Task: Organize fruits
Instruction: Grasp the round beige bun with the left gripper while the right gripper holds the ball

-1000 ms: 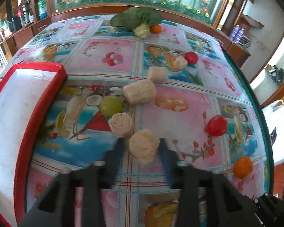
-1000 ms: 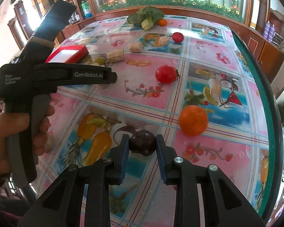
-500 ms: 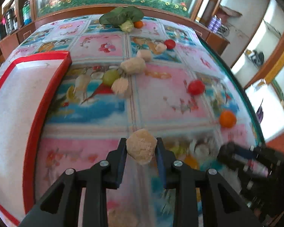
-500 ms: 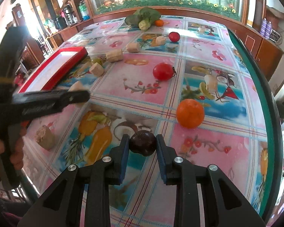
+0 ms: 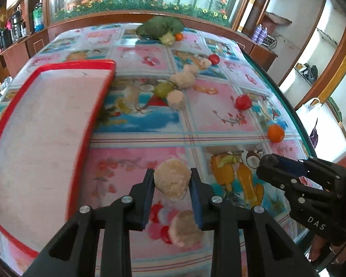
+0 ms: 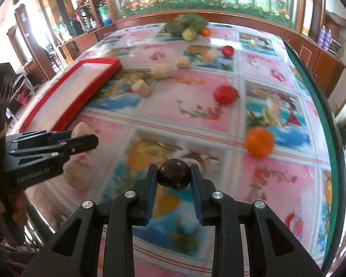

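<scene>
My left gripper (image 5: 172,181) is shut on a beige corn-cob chunk (image 5: 171,179) and holds it above the table near its front edge; it also shows in the right wrist view (image 6: 80,136). My right gripper (image 6: 173,177) is shut on a dark purple plum (image 6: 174,176) and holds it above the table; it also shows in the left wrist view (image 5: 266,161). A red-rimmed white tray (image 5: 96,106) lies at the left. An orange (image 6: 259,142), a red tomato (image 6: 225,94) and a green fruit (image 5: 163,89) lie on the patterned table.
Another beige chunk (image 5: 184,232) lies under my left gripper. More chunks (image 5: 182,79) sit mid-table. A second tomato (image 5: 213,58), a small orange (image 5: 179,36) and leafy greens (image 5: 160,27) are at the far side. The table's green edge (image 6: 320,106) runs along the right.
My left gripper lifted the beige chunk and carried it back toward the near edge, and the tray now looms larger at its left. My right gripper kept the plum and shifted slightly.
</scene>
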A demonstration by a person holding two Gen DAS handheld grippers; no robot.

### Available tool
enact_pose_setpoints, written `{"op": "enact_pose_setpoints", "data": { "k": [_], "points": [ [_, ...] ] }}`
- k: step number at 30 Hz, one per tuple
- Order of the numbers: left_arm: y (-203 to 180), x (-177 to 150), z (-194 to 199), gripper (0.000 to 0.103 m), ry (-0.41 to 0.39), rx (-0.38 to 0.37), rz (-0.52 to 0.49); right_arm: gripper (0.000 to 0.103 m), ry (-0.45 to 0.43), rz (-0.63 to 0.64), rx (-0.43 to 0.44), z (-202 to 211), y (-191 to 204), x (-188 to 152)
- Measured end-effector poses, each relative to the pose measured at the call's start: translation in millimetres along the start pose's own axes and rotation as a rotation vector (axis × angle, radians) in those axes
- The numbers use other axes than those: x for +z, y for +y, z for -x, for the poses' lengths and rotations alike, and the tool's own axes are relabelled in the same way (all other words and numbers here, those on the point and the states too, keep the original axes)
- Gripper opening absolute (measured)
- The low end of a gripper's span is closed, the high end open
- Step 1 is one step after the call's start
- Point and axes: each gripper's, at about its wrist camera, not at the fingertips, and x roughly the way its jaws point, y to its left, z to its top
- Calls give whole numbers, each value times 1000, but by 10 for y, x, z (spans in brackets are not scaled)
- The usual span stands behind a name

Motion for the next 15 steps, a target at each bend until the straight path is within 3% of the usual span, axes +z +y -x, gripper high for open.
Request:
{"op": "enact_pose_setpoints", "data": {
  "k": [15],
  "points": [
    [859,-24,474,32,-68,79,117,27,-5,139,114,-177,1020,463]
  ]
}}
